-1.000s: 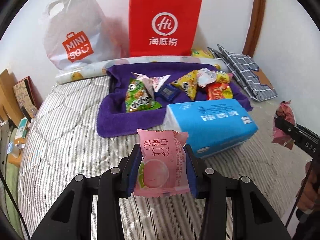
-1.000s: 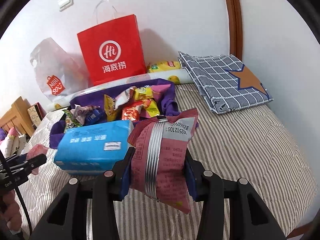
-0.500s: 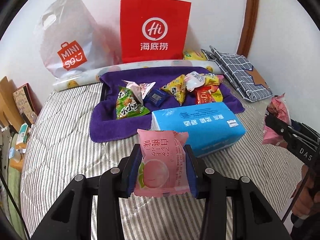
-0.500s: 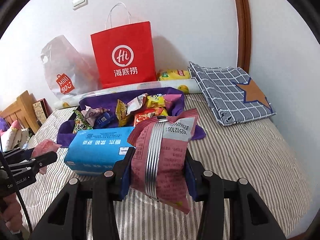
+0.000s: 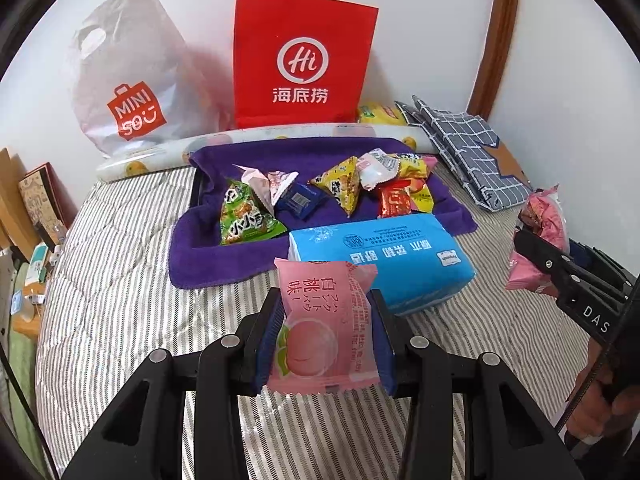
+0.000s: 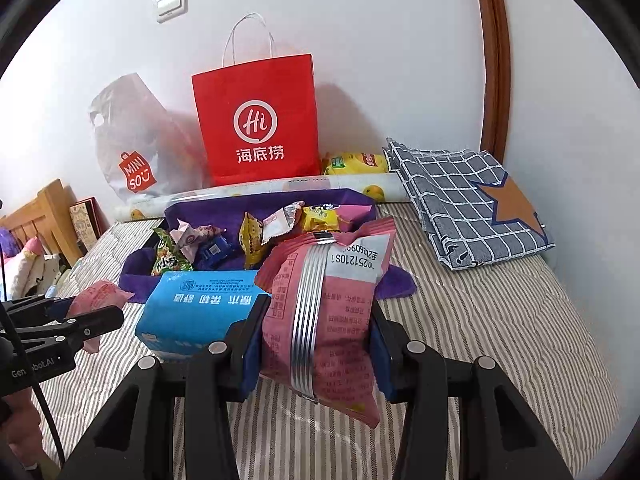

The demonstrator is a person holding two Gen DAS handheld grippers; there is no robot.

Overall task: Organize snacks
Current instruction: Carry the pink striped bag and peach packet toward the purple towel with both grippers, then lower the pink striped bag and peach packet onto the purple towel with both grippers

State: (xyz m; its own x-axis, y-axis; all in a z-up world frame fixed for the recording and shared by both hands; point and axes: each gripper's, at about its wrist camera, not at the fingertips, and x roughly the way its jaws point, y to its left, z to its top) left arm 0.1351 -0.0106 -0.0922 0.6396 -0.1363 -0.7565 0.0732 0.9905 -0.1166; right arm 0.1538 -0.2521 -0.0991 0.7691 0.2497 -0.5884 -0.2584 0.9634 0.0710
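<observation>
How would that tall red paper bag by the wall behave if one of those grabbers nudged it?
The red paper bag stands upright on a narrow base against the wall, so it would probably tip or slide rather than resist. Its flat, uncreased sides suggest stiff paper that holds its shape. Whether it is empty cannot be seen; if so, it is likely light. Its thin handles look floppy.

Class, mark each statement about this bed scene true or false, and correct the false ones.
1. The left gripper holds a pink peach-print snack packet. True.
2. The right gripper is empty. False: it is shut on a dark pink snack bag.
3. The blue tissue pack lies on the striped bedcover, in front of the purple towel. True.
4. The red paper bag lies flat on the bed. False: it stands upright against the wall.
5. Several snack packets lie on the purple towel. True.
</observation>
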